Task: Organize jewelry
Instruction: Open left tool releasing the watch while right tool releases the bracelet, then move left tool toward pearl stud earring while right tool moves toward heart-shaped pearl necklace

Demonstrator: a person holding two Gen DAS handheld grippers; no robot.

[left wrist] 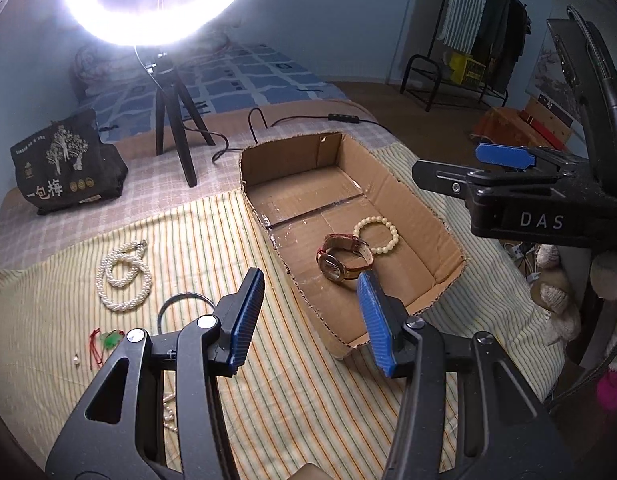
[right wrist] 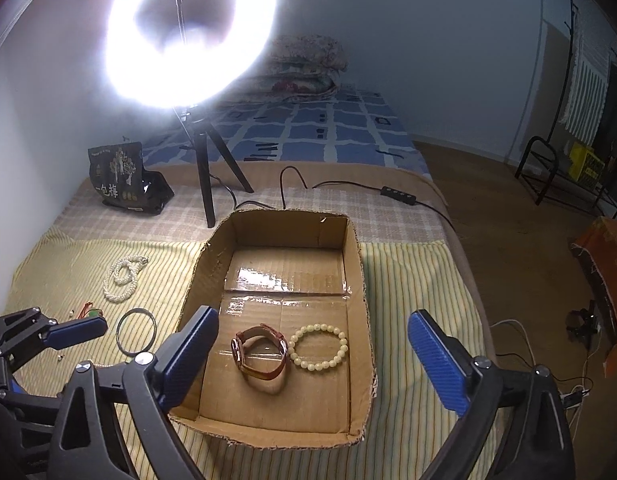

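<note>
A cardboard box (right wrist: pixel 360 280) with its top cut away sits on a striped cloth (right wrist: pixel 412 280) spread over a bed. Inside it, near the front, a wristwatch (right wrist: pixel 260 354) with a reddish-brown leather strap lies on its side, and a cream bead bracelet (right wrist: pixel 318 346) lies flat just beside it, the two touching or nearly so.

The right gripper (right wrist: pixel 312 360) hangs above the near end of the box with its blue-padded jaws spread wide and nothing between them. The left gripper (left wrist: pixel 312 316) is half open over the box's near left wall, also empty; the watch shows just beyond its right finger.

On the cloth left of the box lie a coiled pearl necklace (left wrist: pixel 124 276), a thin dark bangle (right wrist: pixel 135 332), a small green pendant on a red cord (left wrist: pixel 106 340) and a loose pearl earring (left wrist: pixel 75 360). More pearls (left wrist: pixel 169 416) show under the left gripper's frame.

Behind the box stand a lit ring light (right wrist: pixel 192 32) on a black tripod (right wrist: pixel 206 172) and a black snack bag (left wrist: pixel 66 164)
</note>
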